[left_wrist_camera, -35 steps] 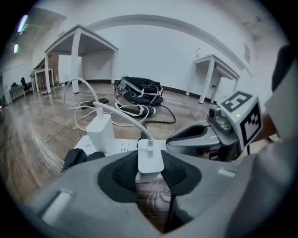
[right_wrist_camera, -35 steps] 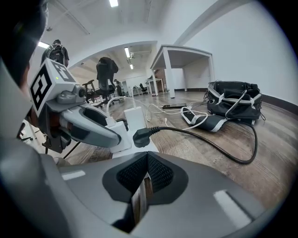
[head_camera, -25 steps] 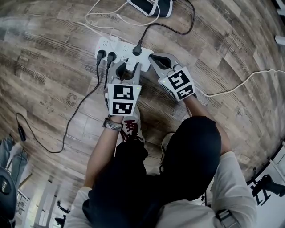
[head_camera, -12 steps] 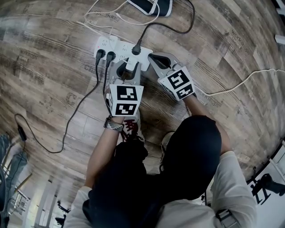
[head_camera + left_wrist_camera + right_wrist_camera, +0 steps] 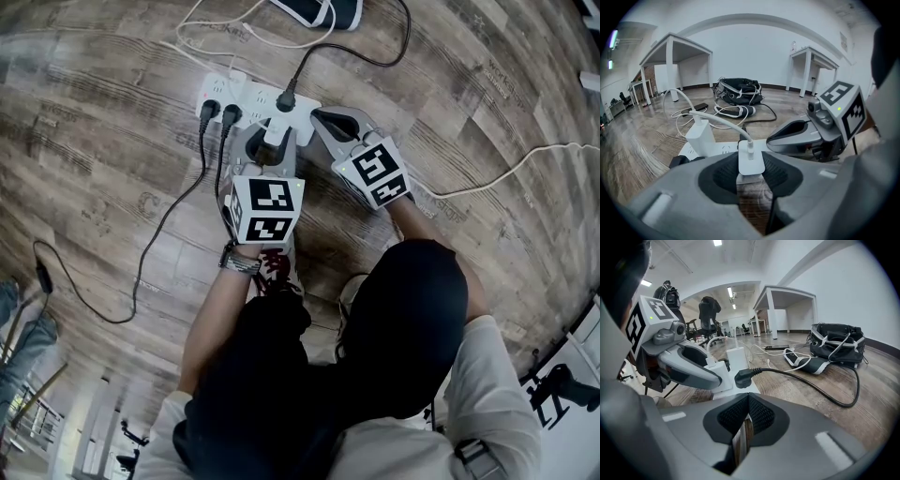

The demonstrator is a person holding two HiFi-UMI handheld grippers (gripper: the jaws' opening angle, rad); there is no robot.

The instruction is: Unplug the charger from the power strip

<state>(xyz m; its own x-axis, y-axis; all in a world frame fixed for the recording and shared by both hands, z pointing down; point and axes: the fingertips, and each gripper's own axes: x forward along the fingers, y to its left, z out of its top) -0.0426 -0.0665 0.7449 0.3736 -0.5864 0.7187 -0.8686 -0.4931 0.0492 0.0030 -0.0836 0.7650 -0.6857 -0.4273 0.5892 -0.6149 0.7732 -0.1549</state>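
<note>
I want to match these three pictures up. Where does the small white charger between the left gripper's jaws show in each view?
Head view: the charger is upper middle, in the left gripper.
Left gripper view: charger at centre, just below the middle, between the jaws.
Right gripper view: charger left of centre, beside the other gripper's grey jaw.
Shared landmark: the white power strip.
</note>
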